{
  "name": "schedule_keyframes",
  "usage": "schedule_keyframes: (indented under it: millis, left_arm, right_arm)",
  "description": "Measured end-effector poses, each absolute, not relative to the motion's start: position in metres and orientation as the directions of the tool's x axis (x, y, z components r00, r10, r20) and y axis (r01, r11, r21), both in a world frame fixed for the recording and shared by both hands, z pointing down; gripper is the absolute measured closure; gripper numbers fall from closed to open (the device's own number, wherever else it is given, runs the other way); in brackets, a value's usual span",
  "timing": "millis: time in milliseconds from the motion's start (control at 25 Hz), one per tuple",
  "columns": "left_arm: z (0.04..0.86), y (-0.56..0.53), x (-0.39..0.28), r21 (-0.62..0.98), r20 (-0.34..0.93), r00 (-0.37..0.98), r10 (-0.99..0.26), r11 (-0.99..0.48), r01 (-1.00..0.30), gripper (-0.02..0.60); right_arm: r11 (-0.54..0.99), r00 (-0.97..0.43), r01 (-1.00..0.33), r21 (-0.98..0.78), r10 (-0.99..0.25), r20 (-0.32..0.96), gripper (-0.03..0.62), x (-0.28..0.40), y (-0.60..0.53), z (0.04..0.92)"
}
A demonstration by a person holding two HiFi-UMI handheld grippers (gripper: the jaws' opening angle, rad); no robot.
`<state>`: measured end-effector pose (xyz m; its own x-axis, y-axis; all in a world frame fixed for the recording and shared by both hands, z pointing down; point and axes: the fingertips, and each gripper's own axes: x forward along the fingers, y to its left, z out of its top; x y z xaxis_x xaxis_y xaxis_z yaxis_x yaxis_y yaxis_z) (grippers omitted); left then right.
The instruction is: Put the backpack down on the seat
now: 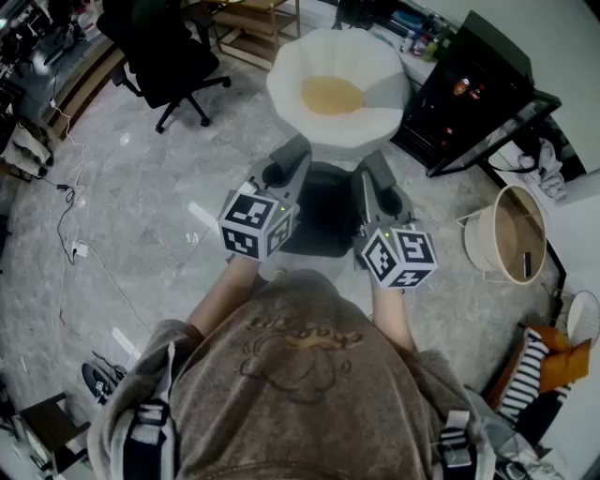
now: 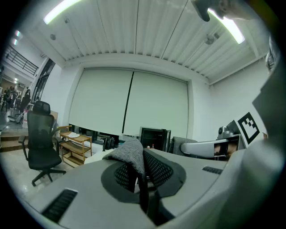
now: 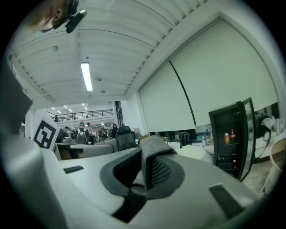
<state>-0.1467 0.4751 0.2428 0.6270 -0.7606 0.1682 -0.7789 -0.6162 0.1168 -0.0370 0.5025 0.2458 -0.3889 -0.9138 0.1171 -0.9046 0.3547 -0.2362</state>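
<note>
A black backpack [image 1: 323,214] hangs between my two grippers, in front of the person's chest and above the floor. My left gripper [image 1: 292,155] is shut on a grey padded strap [image 2: 130,153], which stands up from between its jaws [image 2: 142,181]. My right gripper [image 1: 375,167] is shut on the other grey strap [image 3: 153,154], pinched where its jaws meet [image 3: 144,179]. Just beyond the backpack stands the seat [image 1: 375,112], a white shell chair with a yellow cushion [image 1: 331,95]. The backpack's lower part is hidden behind the grippers.
A black office chair [image 1: 164,47] stands at the far left, near a wooden shelf [image 1: 253,28]. To the right of the seat is a black mini fridge [image 1: 469,84] with its door open. A round basket [image 1: 506,234] stands at the right. Cables [image 1: 70,220] lie on the floor at left.
</note>
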Motion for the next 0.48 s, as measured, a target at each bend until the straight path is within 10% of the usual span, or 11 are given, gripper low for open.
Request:
schedule_keyframes:
  millis: [480]
  left_arm:
    - [0.248, 0.471, -0.156, 0.148, 0.175, 0.659, -0.732, -0.642, -0.752, 0.552]
  right_arm:
    - [0.345, -0.388, -0.903, -0.256, -0.911, 0.140, 0.568, -0.048, 0.502, 0.254]
